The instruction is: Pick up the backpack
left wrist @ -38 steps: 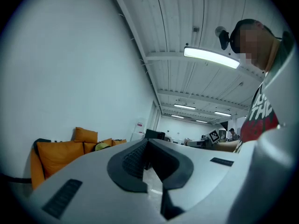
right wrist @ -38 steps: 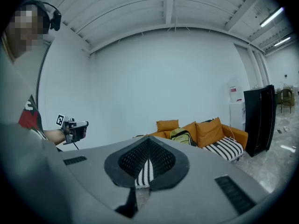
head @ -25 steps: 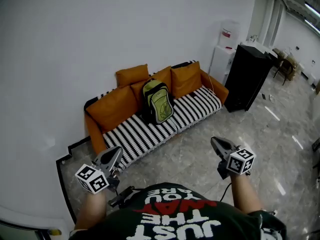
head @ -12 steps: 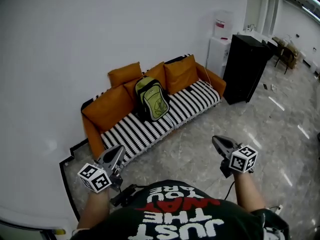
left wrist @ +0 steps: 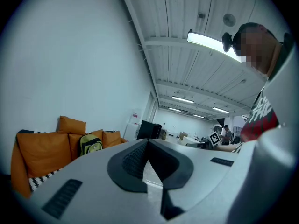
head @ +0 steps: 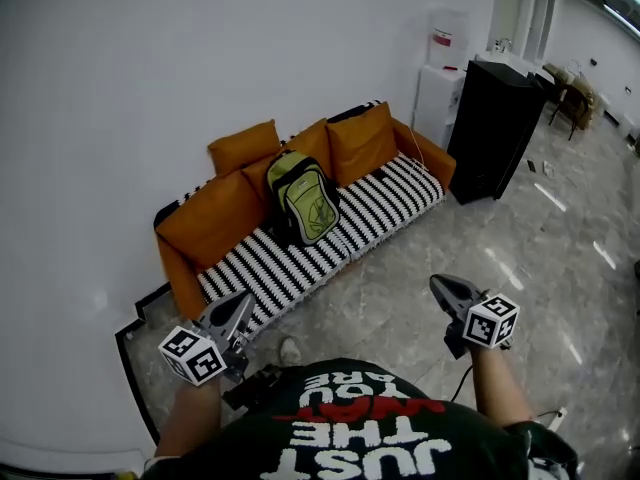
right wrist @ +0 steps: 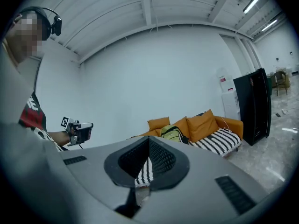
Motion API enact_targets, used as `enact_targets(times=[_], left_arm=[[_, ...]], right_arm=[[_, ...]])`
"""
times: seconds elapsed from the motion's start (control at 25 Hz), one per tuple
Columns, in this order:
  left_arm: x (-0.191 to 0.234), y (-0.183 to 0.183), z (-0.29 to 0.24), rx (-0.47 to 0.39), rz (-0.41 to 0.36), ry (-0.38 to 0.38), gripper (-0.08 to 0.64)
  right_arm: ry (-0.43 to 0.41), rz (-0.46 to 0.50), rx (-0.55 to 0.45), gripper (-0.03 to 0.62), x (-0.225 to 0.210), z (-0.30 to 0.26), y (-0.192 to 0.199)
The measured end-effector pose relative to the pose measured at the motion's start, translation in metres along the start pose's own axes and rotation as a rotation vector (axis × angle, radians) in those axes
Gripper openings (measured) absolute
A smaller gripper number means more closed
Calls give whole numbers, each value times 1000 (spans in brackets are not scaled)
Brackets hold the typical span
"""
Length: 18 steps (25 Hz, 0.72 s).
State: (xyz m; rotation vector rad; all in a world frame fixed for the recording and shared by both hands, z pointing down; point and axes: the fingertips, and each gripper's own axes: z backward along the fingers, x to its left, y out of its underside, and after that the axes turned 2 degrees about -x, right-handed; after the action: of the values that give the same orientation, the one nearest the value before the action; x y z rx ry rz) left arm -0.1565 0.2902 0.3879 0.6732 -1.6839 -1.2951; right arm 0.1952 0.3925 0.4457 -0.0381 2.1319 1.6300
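The green backpack (head: 305,198) stands upright on the striped sofa (head: 395,200), against orange cushions (head: 212,218), untouched. The left tongs (head: 238,306) and right tongs (head: 442,288) are both closed on nothing, well apart from it. By my reckoning the approach and the whole pick-up remain.

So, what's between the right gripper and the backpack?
Bare floor, then the sofa's striped seat, per the head view; nothing else stands between right gripper and backpack.

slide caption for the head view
Shut left gripper and right gripper face a green backpack on the striped sofa.
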Motion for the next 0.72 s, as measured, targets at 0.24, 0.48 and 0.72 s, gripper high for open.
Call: enact_targets(times=[0.24,0.48,0.72], left_arm=[[116,-9,-50,2,43,83,3],[246,-51,-105,36,62,168,3],[338,-75,-133,38,78,176,3]], right_arm=[[92,10,9,26,-17,-93,-18],[105,4,6,26,-5,-236,-62],[63,18,31,27,3,-349,-99]])
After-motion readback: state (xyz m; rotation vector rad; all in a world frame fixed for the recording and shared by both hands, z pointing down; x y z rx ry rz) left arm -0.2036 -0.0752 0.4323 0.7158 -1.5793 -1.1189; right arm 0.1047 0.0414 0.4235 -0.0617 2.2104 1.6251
